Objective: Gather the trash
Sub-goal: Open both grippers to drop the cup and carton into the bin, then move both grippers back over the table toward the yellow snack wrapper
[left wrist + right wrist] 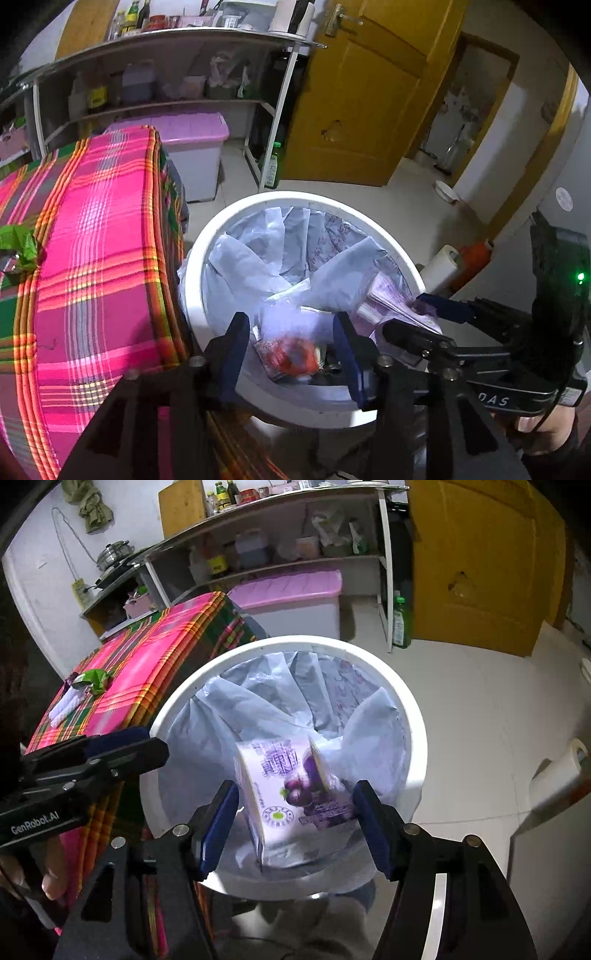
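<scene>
A white trash bin [207,240] lined with a pale plastic bag stands beside the table; it also shows in the right wrist view [413,716]. My left gripper [291,347] is open over the bin; a red-orange wrapper [295,356], blurred, is between and below its fingers inside the bin. My right gripper [295,819] is open over the bin, with a purple-and-white carton [291,794] between its fingers, apart from both pads. In the left wrist view the carton [391,302] is at the right gripper's tips [413,314]. A green wrapper [94,679] lies on the table.
The table wears a pink plaid cloth [96,258]. A pink-lidded storage box [295,590] and a shelf unit [295,535] stand behind. A green bottle [400,620] stands by a yellow door [480,565]. A paper roll [557,771] lies at the right. A white item [66,705] lies on the table.
</scene>
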Demonstrator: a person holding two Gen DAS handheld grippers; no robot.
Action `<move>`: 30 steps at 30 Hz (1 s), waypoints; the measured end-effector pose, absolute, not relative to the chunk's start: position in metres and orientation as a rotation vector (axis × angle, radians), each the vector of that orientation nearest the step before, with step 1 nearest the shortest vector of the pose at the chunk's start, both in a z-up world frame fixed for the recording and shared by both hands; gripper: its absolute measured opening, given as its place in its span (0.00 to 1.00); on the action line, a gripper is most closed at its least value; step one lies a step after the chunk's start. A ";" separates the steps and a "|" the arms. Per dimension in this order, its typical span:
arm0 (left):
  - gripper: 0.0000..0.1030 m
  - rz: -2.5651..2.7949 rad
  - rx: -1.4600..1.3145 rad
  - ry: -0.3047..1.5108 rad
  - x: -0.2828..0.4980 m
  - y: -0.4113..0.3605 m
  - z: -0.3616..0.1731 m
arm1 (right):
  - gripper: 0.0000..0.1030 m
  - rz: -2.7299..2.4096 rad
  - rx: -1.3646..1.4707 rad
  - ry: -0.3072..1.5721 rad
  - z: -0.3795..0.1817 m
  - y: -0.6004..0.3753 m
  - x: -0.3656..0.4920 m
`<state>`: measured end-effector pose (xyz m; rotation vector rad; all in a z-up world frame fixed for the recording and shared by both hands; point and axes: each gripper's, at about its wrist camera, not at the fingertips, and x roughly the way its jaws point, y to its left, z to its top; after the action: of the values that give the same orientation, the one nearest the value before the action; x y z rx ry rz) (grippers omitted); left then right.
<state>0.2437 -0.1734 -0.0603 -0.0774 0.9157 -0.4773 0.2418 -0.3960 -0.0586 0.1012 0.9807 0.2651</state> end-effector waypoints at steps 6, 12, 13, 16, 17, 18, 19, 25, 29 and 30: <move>0.46 -0.479 -0.108 0.892 0.238 -0.166 -0.052 | 0.63 0.258 0.100 0.956 -0.051 -0.396 0.236; 0.46 -0.467 -0.125 0.835 0.216 -0.150 -0.036 | 0.63 0.270 0.118 0.902 -0.030 -0.395 0.217; 0.46 -0.461 -0.126 0.827 0.211 -0.146 -0.033 | 0.63 0.274 0.118 0.892 -0.027 -0.393 0.214; 0.46 -0.440 -0.129 0.805 0.197 -0.136 -0.027 | 0.63 0.298 0.116 0.856 -0.014 -0.386 0.203; 0.46 -0.434 -0.132 0.796 0.192 -0.132 -0.025 | 0.63 0.310 0.114 0.845 -0.010 -0.382 0.200; 0.46 -0.426 -0.134 0.788 0.188 -0.128 -0.022 | 0.63 0.320 0.112 0.836 -0.007 -0.379 0.197; 0.46 -0.417 -0.135 0.779 0.183 -0.123 -0.020 | 0.63 0.334 0.110 0.827 -0.003 -0.375 0.193; 0.45 -0.365 -0.131 0.736 0.155 -0.094 -0.010 | 0.63 0.412 0.108 0.810 0.009 -0.350 0.180; 0.45 -0.329 -0.129 0.720 0.141 -0.078 -0.007 | 0.63 0.455 0.095 0.808 0.013 -0.332 0.173; 0.45 -0.318 -0.128 0.716 0.138 -0.074 -0.007 | 0.63 0.464 0.090 0.807 0.013 -0.328 0.171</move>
<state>0.1375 -0.0737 -0.0066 -0.1285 0.7155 -0.3176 0.1711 -0.3276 0.0133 0.0899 0.8067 0.4644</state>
